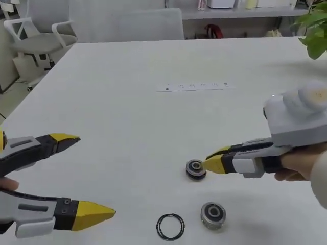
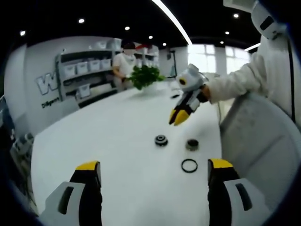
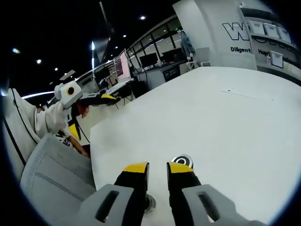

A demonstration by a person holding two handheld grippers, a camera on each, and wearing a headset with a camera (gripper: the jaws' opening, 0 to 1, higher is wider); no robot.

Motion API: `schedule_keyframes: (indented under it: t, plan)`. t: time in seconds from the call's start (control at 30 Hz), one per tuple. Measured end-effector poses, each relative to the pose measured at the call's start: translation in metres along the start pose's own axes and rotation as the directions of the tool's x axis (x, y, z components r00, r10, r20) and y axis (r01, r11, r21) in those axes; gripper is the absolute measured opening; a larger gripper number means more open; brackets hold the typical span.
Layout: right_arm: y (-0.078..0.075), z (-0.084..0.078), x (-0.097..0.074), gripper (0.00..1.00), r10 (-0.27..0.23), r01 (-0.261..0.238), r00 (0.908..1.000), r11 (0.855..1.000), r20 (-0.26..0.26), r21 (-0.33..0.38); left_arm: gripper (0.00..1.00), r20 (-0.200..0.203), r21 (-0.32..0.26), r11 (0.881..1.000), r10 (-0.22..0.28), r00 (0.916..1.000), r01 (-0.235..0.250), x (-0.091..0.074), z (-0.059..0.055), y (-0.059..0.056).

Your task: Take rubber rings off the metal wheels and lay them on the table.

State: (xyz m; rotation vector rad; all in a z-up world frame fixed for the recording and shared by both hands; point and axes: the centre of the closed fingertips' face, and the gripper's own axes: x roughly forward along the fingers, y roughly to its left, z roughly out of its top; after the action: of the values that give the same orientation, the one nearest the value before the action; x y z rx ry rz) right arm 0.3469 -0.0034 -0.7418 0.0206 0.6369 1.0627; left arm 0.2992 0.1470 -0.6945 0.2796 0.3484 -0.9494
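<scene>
Loose ring (image 1: 170, 226) beside near wheel (image 1: 213, 214); plant (image 1: 312, 30) well beyond far wheel (image 1: 195, 169)

Counter (image 1: 127, 102) carries two wheels and one loose ring. Far wheel (image 1: 195, 169) lies just beside the tip of the right tool (image 1: 210, 162), which enters from the right. Near wheel (image 1: 213, 214) lies in front of it, with the ring (image 1: 170, 226) just to its left. Left tool (image 1: 94, 174) sits well apart at left. Plant (image 1: 314, 30) is at back right.
</scene>
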Motion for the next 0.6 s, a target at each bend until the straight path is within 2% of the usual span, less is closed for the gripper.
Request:
schedule_keyframes:
  t: [0.13, 0.4, 0.6]
  plan:
    - [-0.008, -0.002, -0.002, 0.14, -0.001, 0.001, 0.9999, 1.0, 0.013, 0.019, 0.92, 0.004, 0.022, 0.999, -0.025, 0.9997, 0.025, 0.012, 0.008, 0.001]
    - [-0.022, -0.016, 0.003, 0.15, -0.02, 0.02, 0.9998, 1.0, -0.008, 0.003, 0.84, 0.032, 0.03, 0.997, -0.076, 0.9966, 0.075, 0.043, 0.025, 0.003]
    - [-0.032, -0.025, 0.009, 0.16, -0.043, 0.043, 0.9987, 0.999, -0.026, -0.001, 0.69, 0.047, 0.07, 0.991, -0.121, 0.9916, 0.117, 0.071, 0.034, 0.0]
